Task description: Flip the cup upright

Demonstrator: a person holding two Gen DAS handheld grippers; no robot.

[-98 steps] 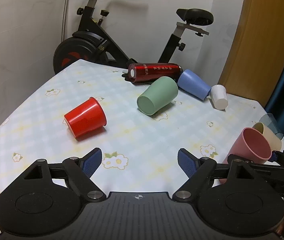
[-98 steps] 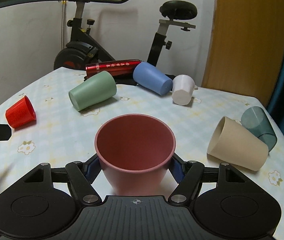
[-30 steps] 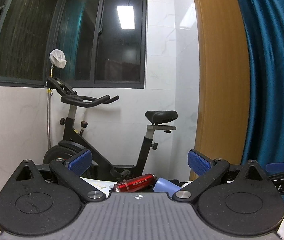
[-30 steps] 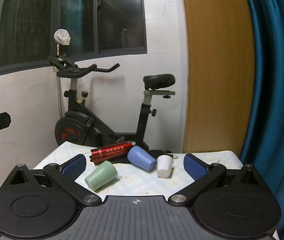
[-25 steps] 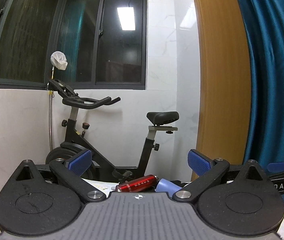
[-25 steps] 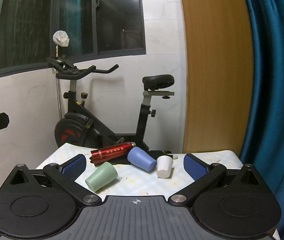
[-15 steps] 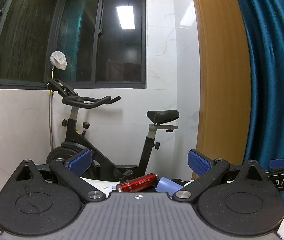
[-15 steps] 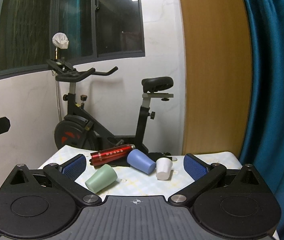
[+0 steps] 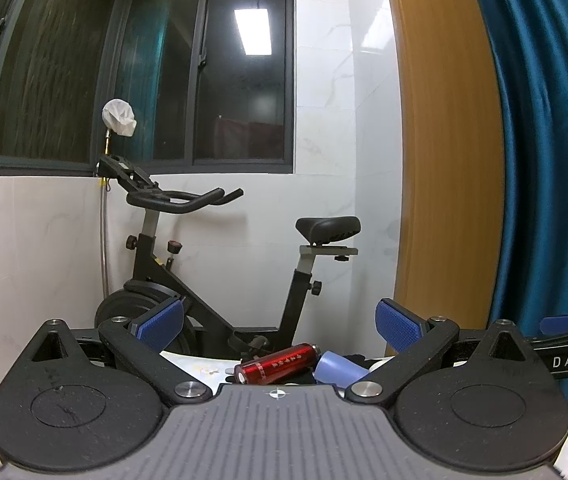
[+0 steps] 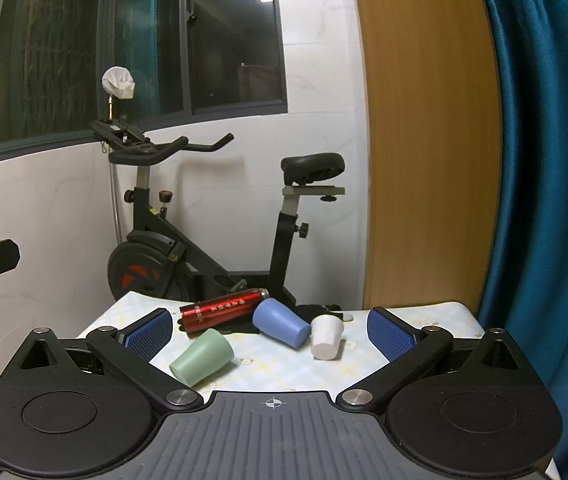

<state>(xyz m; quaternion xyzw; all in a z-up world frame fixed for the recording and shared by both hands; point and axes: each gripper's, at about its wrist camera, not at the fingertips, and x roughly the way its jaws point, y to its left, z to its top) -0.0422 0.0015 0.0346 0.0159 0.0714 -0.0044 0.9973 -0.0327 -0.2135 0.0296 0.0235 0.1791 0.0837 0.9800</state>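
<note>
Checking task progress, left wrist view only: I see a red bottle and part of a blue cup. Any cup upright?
Observer: None that I can see. The right wrist view shows a green cup on its side on the table, nearer the camera than the bottle.
Operator: Other cups?
Observer: A white cup lies tipped over just right of the blue cup, which is also on its side.
Operator: Right gripper holding anything?
Observer: No. The right gripper is open, with nothing between its fingers.
</note>
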